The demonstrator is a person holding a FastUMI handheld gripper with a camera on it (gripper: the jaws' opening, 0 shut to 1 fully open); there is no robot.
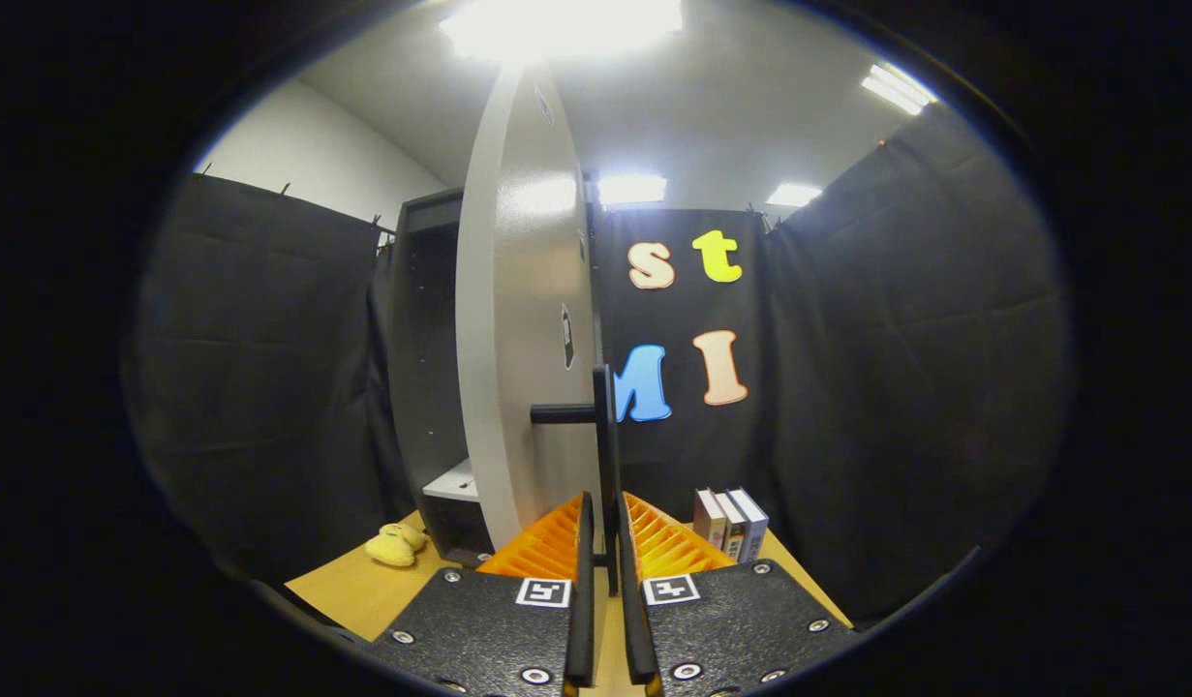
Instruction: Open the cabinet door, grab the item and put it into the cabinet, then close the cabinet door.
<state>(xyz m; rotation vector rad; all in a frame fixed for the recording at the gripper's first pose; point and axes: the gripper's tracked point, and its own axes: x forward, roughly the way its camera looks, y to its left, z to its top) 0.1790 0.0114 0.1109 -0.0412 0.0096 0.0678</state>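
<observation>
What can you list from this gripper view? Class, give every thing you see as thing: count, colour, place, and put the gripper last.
cabinet: one, dark body with a pale shelf inside, standing on the table beyond and left of the fingers
cabinet door: one, light grey, swung open, edge-on just ahead of the fingers
door handle: one, black bar, running down between the fingers
yellow soft item: one, yellow, on the table left of the cabinet
books: three, pale spines, upright on the table right of the fingers
table: one, light wood, under everything
gripper: one, fingers closed on the door handle
</observation>
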